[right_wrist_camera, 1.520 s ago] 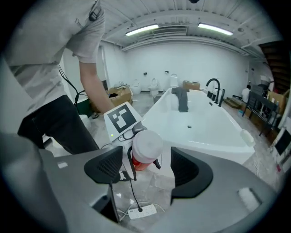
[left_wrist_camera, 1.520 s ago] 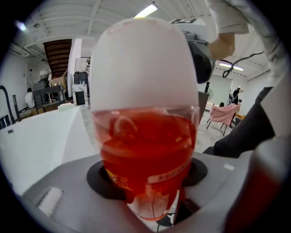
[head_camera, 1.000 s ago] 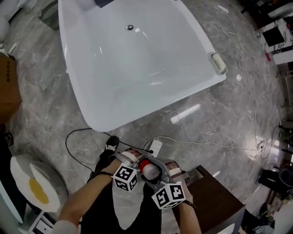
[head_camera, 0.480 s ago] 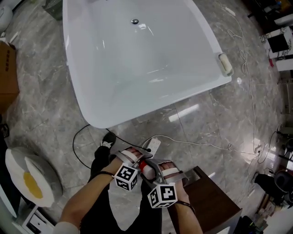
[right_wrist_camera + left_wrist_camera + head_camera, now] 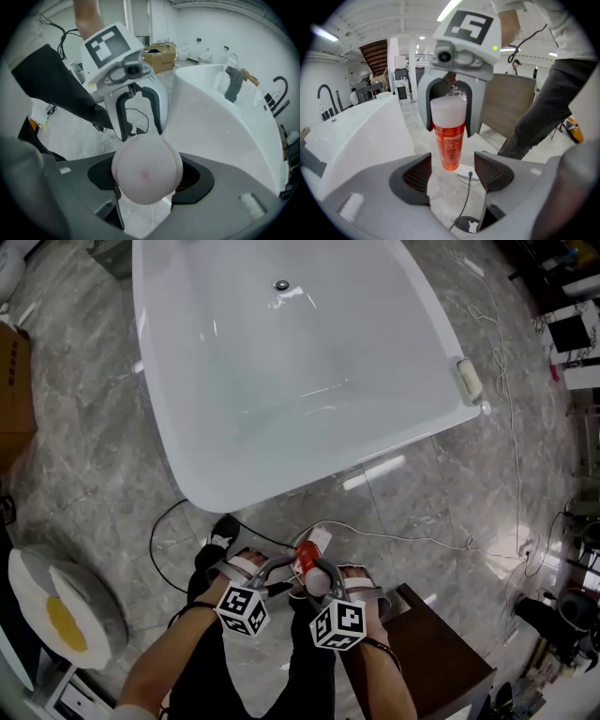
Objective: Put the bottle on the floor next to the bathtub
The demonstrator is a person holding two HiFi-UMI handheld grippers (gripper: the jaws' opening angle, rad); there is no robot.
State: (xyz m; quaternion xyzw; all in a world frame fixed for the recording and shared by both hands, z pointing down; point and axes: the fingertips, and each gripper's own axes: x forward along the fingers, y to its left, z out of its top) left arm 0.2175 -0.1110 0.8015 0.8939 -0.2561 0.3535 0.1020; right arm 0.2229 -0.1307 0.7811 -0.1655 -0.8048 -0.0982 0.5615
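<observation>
An orange bottle (image 5: 302, 557) with a white cap (image 5: 146, 171) hangs over the marble floor just in front of the white bathtub (image 5: 225, 491). My right gripper (image 5: 317, 576) points steeply down and is shut on the capped end; its jaws have just closed in, and a pad sits on each side of the cap. The left gripper (image 5: 453, 171) stands open right opposite. The bottle's orange lower end (image 5: 449, 140) reaches in between its pads without touching either. From the right gripper view, the left gripper (image 5: 138, 117) shows just beyond the cap.
A white power strip (image 5: 319, 538) and loose cables lie on the floor beneath the bottle. A dark wooden cabinet (image 5: 441, 652) stands at the lower right. A round white cushion (image 5: 61, 610) lies at the lower left, a cardboard box (image 5: 14, 381) further left. The person's legs are under the grippers.
Both grippers have sunk toward the floor with the bottle and edged closer to the tub. The bottle's orange body now sticks out further beyond the jaws.
</observation>
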